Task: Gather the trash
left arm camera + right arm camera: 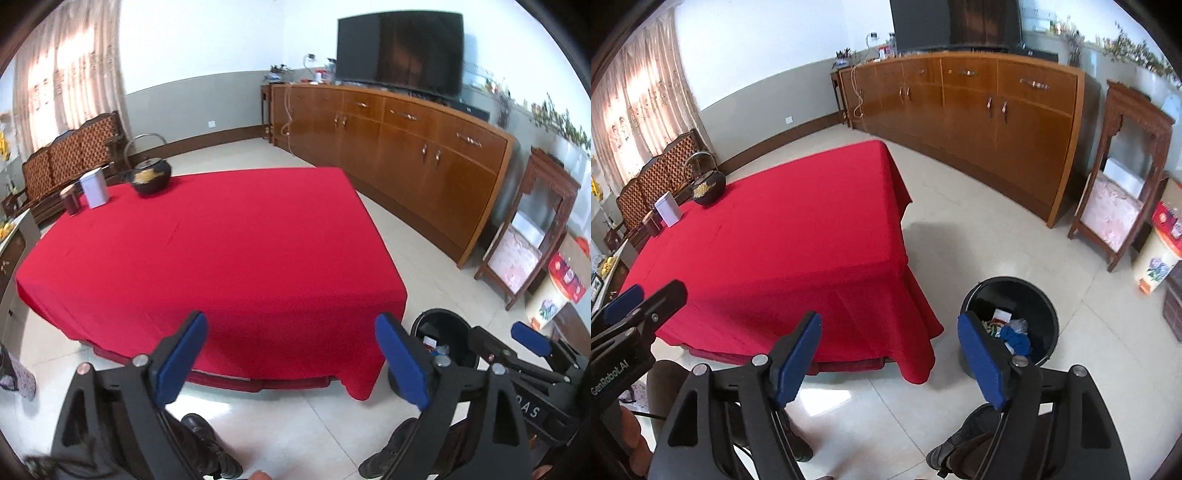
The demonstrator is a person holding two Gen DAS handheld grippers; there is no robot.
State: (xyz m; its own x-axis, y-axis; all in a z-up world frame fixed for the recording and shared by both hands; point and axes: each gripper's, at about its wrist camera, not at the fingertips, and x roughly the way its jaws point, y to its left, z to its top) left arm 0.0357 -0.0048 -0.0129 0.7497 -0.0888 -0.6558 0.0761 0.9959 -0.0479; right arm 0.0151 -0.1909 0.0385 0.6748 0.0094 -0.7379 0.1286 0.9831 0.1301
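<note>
The black bin (1010, 321) is standing on the tiled floor just beside the near corner of the red-clothed table (783, 229), already holding trash (1012, 328): a white box, something blue, crumpled bits. Both the right gripper (890, 354) and the left gripper (291, 354) are hovering spread and holding nothing. The tabletop is carrying only a kettle (151, 177), a white tin (94, 188) and a dark cup (70, 199) at its far end. Collecting looks near finished; the next move calls for checking for leftovers.
</note>
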